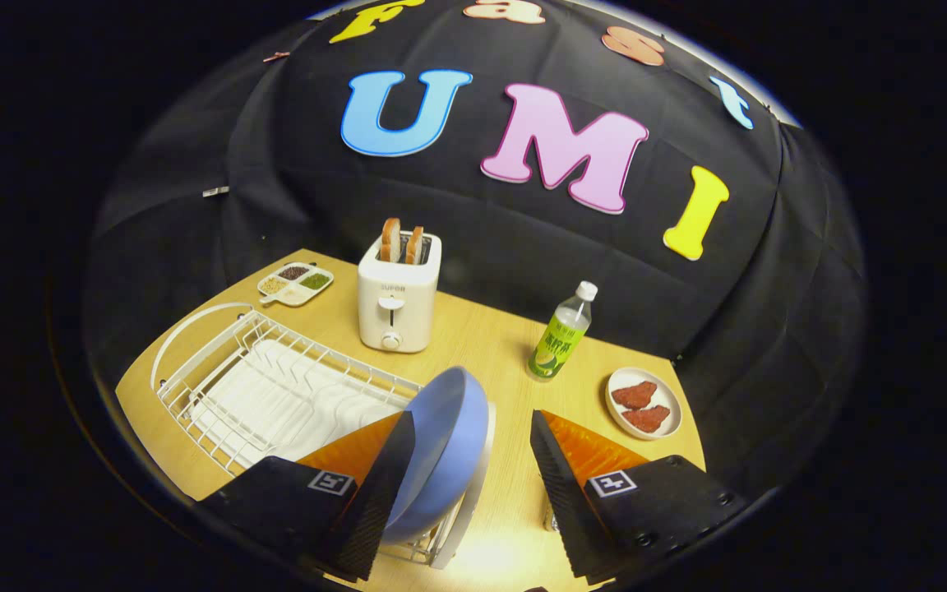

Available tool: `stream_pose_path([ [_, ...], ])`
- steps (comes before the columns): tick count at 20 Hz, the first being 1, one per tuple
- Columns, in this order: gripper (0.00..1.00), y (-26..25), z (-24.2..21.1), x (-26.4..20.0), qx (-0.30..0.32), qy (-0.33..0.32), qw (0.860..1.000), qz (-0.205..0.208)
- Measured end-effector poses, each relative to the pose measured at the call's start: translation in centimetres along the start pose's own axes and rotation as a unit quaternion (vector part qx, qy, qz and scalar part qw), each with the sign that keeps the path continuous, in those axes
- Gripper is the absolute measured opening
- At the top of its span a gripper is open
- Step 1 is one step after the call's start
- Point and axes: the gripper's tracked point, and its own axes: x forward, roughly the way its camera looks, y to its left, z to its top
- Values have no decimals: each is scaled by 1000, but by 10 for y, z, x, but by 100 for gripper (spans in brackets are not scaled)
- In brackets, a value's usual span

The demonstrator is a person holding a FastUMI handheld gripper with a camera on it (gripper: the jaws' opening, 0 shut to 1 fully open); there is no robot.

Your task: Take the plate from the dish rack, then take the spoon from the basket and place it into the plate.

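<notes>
Plate being approached in the rack, not yet gripped.

In the gripper view, the gripper is being held with its fingers wide apart; the blue plate is standing on edge in the rack, between the fingers and close against the left one. It is judged stiff, smooth, likely slippery and breakable, best taken by its upper rim. A toaster is standing beyond.

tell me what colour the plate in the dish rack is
Blue: the plate stands on edge in the white dish rack, clearest in the gripper view.
</notes>
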Motion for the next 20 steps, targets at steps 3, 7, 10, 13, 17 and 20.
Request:
stream_pose_path([
  [3,77,9,-18,10,21,46,999,7],
  [7,59,27,-36,23,54,91,994,33],
  [10,55,34,-38,26,74,102,991,40],
  [13,52,40,-41,24,102,131,985,52],
  [17,45,35,-36,27,153,141,978,30],
  [20,40,35,-22,24,161,130,978,17],
])
